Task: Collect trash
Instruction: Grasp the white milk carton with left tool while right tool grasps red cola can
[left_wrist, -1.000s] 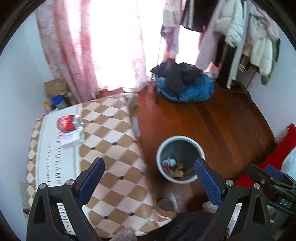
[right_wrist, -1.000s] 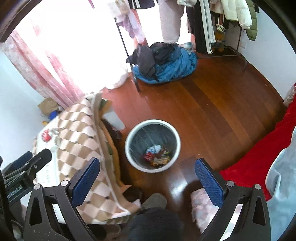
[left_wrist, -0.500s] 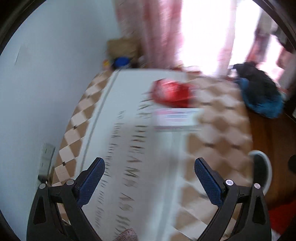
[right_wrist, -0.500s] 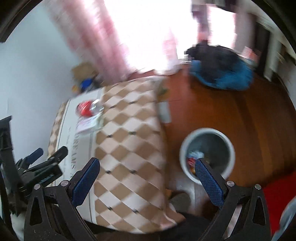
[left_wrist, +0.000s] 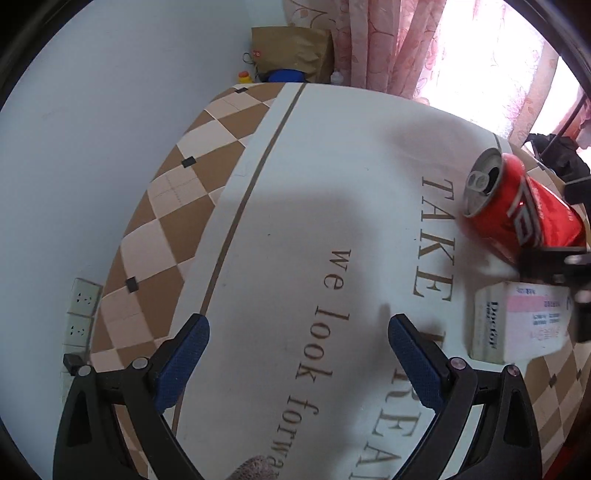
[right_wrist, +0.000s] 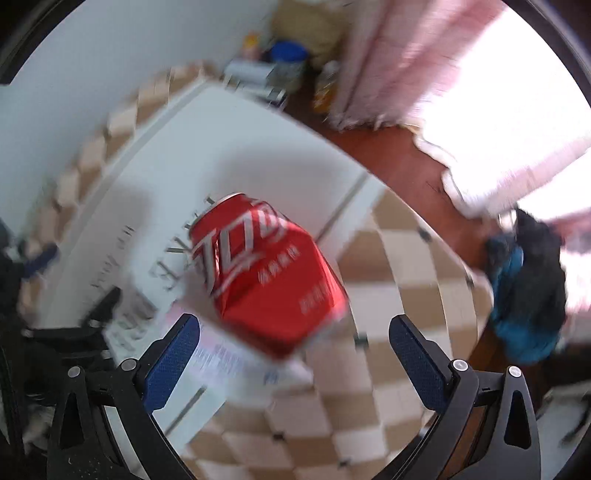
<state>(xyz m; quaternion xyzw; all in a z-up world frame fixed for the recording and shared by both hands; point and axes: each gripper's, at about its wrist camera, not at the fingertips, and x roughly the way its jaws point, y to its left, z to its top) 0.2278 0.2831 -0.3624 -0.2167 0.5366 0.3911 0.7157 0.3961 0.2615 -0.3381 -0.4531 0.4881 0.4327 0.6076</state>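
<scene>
A dented red soda can (right_wrist: 266, 273) lies on its side on the table, with a small white-and-pink carton (right_wrist: 236, 354) next to it. My right gripper (right_wrist: 295, 354) is open just above them, the can lying ahead of its jaws. In the left wrist view the can (left_wrist: 517, 210) and the carton (left_wrist: 517, 321) are at the right edge, with the right gripper's black frame over them. My left gripper (left_wrist: 299, 354) is open and empty over the table's white printed middle (left_wrist: 332, 221).
The table carries a brown-and-cream checked cloth (right_wrist: 388, 277). A white wall (left_wrist: 92, 147) with sockets is on the left. A paper bag (left_wrist: 295, 51) and bottles stand in the corner by pink curtains (left_wrist: 406, 48). A pile of dark and blue clothes (right_wrist: 528, 295) lies on the wooden floor.
Both grippers have swung from over the floor bin to the table. The right gripper has closed in on the can; the left has dropped low over the printed cloth.
</scene>
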